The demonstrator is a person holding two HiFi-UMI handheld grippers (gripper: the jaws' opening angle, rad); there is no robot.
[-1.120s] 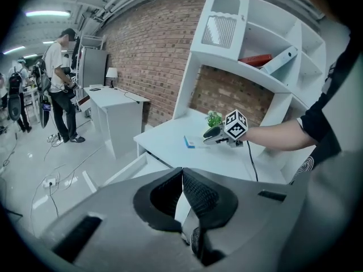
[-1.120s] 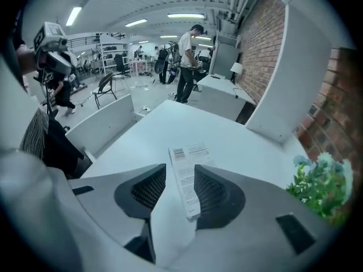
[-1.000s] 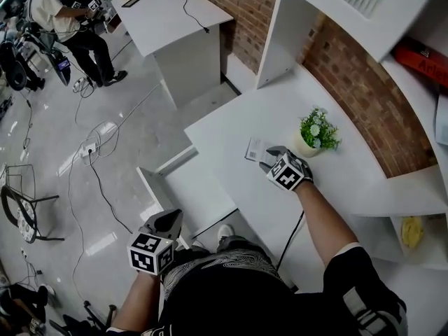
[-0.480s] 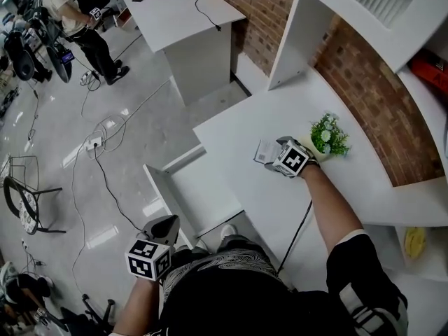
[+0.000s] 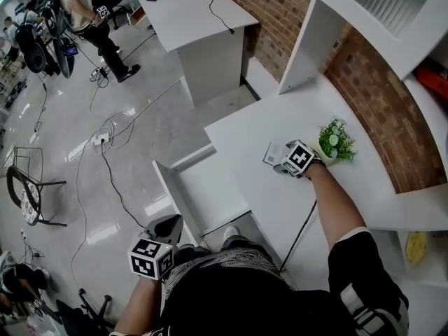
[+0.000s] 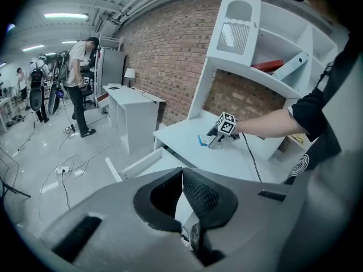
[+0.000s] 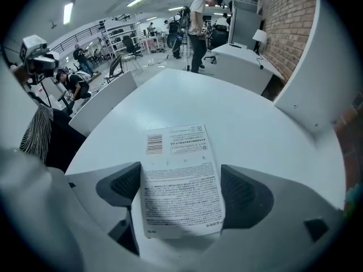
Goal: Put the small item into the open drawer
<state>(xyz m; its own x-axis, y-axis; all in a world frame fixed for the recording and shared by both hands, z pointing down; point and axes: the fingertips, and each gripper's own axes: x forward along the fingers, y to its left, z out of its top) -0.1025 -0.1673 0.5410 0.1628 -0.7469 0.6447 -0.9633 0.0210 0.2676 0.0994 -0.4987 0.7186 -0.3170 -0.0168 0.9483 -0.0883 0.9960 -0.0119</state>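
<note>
We saw a flat, rectangular packet (image 7: 181, 180), matte white with fine print, lying mid-desk (image 5: 238, 135), back from the front edge. The right gripper (image 5: 281, 166) had just been spreading its ribbed jaws wide astride it, seemingly not touching. The left gripper (image 6: 181, 177) was closed and empty.

White printed packet (image 7: 181, 180) flat on desk (image 5: 241, 131); drawer (image 5: 210, 191) open.

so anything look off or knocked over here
Nothing stands out. The small box lies flat on the desk between the jaws of the right gripper, which have just been opening; the potted plant stands upright.
</note>
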